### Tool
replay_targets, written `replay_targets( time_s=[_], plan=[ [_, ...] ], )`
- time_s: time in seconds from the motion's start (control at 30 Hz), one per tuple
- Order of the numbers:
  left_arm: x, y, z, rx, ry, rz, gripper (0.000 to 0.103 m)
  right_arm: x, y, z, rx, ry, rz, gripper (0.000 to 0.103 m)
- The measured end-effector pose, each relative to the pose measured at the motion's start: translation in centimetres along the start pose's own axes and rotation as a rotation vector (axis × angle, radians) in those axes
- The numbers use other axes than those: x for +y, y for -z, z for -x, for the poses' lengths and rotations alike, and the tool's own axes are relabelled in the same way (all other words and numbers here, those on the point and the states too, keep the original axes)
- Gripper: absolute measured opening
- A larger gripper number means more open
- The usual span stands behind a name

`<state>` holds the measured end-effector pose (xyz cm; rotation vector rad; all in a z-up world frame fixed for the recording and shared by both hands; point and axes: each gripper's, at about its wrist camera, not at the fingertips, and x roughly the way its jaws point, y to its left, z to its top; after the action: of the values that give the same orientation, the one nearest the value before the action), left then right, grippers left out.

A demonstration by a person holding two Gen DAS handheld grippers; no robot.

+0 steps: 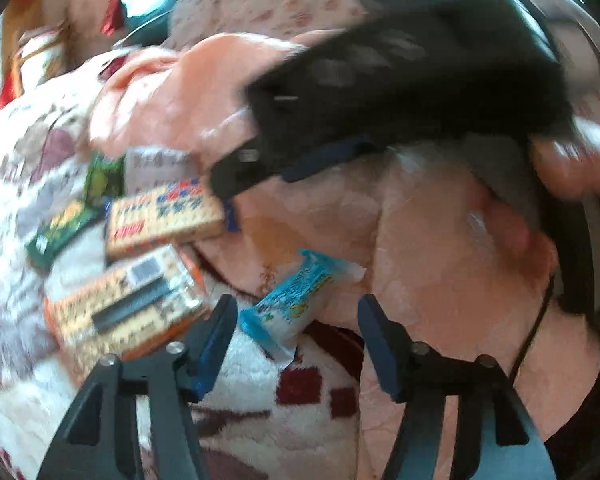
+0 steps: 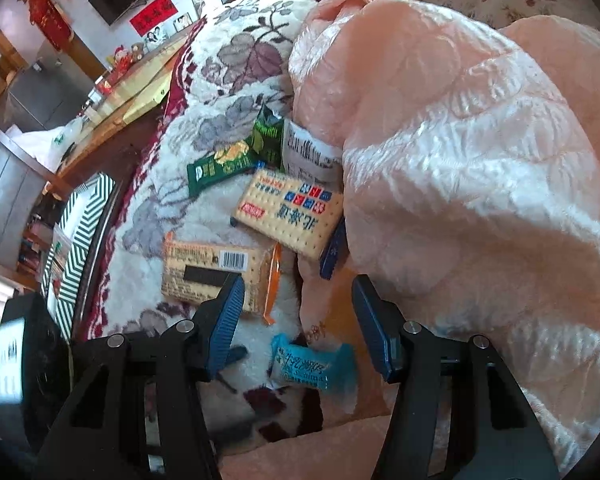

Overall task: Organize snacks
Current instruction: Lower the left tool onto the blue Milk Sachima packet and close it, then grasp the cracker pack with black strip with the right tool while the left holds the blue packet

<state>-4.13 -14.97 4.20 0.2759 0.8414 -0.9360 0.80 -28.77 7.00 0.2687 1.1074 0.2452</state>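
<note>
Both my grippers are wide open and hold nothing. My right gripper (image 2: 298, 322) hangs just above the small blue crinkly snack packet (image 2: 314, 368), and my left gripper (image 1: 298, 334) is near it too. At eleven o'clock lie two tan cracker packs (image 2: 290, 212), then green wrappers (image 2: 220, 168), all on the fluffy flowered blanket (image 2: 236, 76).

Both wrist views close above bed, angled down, sharing blue snack packet (image 1: 290, 300) (image 2: 314, 368)
</note>
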Motion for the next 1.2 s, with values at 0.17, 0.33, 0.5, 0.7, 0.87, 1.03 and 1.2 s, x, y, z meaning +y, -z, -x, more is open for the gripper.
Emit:
replay_targets(
  time_s=[0.17, 0.33, 0.5, 0.7, 0.87, 1.03, 1.2],
  plan=[
    [-1.5, -0.5, -2.1, 0.07, 0.016, -0.105, 0.066, 0.0, -0.6, -0.2, 0.004, 0.006, 0.0, 0.056],
    [-1.3, -0.7, -4.7, 0.111, -0.022, -0.117, 0.06, -0.3, -0.7, -0.4, 0.01, 0.008, -0.012, 0.056],
    [-0.3, -0.3, -5.1, 0.125, -0.032, -0.085, 0.034, -0.4, -0.8, -0.4, 0.009, -0.006, -0.02, 0.056],
    [1.8, 1.0, -1.4, 0.105, -0.106, 0.053, 0.033, 0.4, -0.8, -0.8, 0.022, 0.017, 0.028, 0.057],
    [5.8, 3.5, 2.3, 0.129, -0.228, 0.237, 0.033, 2.9, -0.8, -2.0, 0.073, 0.024, 0.186, 0.062],
    [8.9, 5.9, 4.8, 0.133, -0.326, 0.376, 0.033, 7.0, -0.3, -5.0, 0.159, 0.034, 0.451, 0.062],
    [8.6, 7.0, 6.0, 0.119, -0.337, 0.454, 0.033, 10.0, -0.4, -7.8, 0.214, 0.039, 0.691, 0.062]
  ],
)
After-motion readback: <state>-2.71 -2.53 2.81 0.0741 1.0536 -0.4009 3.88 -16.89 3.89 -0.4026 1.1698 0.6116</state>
